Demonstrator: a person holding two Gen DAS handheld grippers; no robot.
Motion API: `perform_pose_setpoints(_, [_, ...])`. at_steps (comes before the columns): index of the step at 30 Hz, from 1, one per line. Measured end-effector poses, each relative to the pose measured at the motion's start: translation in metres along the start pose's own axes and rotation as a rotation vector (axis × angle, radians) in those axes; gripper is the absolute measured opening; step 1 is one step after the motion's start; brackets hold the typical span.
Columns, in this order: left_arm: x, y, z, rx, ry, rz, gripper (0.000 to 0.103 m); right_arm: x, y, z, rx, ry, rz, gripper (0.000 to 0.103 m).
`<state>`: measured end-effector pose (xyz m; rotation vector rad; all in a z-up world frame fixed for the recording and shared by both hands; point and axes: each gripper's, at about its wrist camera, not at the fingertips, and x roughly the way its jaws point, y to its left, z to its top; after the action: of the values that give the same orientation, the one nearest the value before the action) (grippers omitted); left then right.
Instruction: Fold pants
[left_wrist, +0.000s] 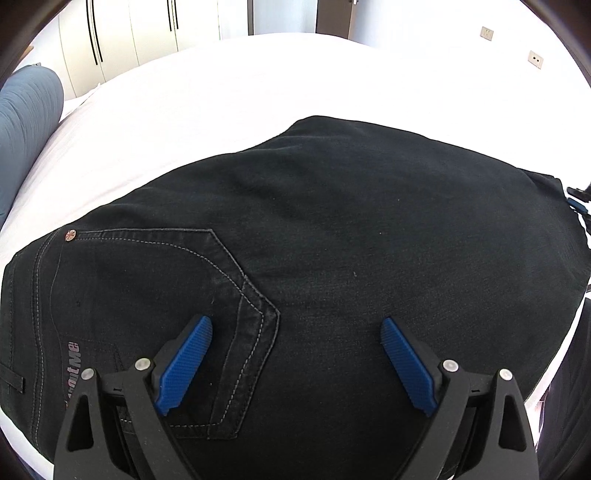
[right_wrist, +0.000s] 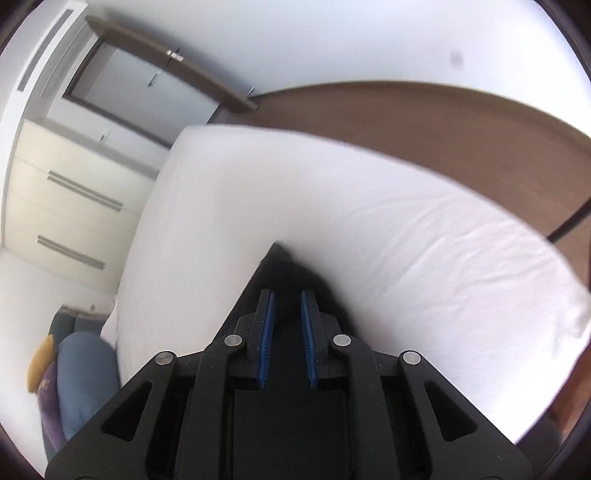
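Left wrist: black pants (left_wrist: 332, 221) lie flat on the white bed (left_wrist: 221, 92), already doubled over, back pocket (left_wrist: 166, 295) up, waistband toward the left edge of frame. Left gripper (left_wrist: 296, 334) hangs just above the seat area, jaws spread wide, holding nothing. Blue pads (left_wrist: 184, 363) straddle the pocket's point. At the far right edge a bit of the other gripper shows at the pants' end.

Right wrist: frame is motion-blurred. Right gripper (right_wrist: 288, 314) has its jaws pulled nearly together with dark fabric (right_wrist: 291, 273) running between them. Looks like it's gripping the leg end of the pants, but the contact itself is hard to see through the blur. Bed and brown headboard (right_wrist: 443, 125) behind; blue cushion (right_wrist: 85, 373) off to the lower left.

My read of the step: right side is carrying the leg end over toward the waist for the next fold. To do it well:
- left drops onto the fabric near the fold line and pins it so the stack doesn't slide
- right keeps the hem low and taut, lays it square to the waistband
- release only once edges line up, then smooth
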<state>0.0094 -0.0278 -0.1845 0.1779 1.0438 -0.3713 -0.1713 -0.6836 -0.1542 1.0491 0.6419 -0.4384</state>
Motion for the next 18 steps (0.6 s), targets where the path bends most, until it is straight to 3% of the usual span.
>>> perform_pose_setpoints(1, [0.000,-0.004,0.000,0.002,0.002,0.004,0.095,-0.016,0.001,0.000,0.008,-0.040,-0.028,0.020])
perform_pose_setpoints(3, [0.000,-0.006,0.002,0.001,0.006,0.010,0.096,-0.032,0.018,-0.013,-0.006,-0.024,0.097,0.020])
perform_pose_setpoints(5, [0.000,-0.010,0.010,-0.007,0.014,0.014,0.096,-0.028,0.049,-0.044,-0.069,0.093,0.237,0.020])
perform_pose_setpoints(8, [0.000,-0.014,0.014,-0.010,0.025,0.016,0.096,0.002,0.097,-0.112,-0.191,0.338,0.389,0.021])
perform_pose_setpoints(9, [0.001,-0.013,0.017,-0.010,0.028,0.017,0.096,0.016,0.104,-0.131,-0.212,0.402,0.404,0.021])
perform_pose_setpoints(11, [0.003,-0.010,0.022,-0.007,0.035,0.016,0.097,0.041,0.102,-0.152,-0.215,0.476,0.348,0.021])
perform_pose_setpoints(13, [0.006,-0.009,0.025,-0.015,0.039,0.010,0.097,0.058,0.080,-0.148,-0.165,0.493,0.296,0.021])
perform_pose_setpoints(15, [0.008,-0.008,0.028,-0.016,0.042,0.014,0.099,0.067,0.059,-0.122,-0.078,0.444,0.316,0.020])
perform_pose_setpoints(18, [0.009,-0.005,0.031,-0.026,0.041,0.015,0.102,0.056,0.009,-0.044,0.010,0.257,0.262,0.020])
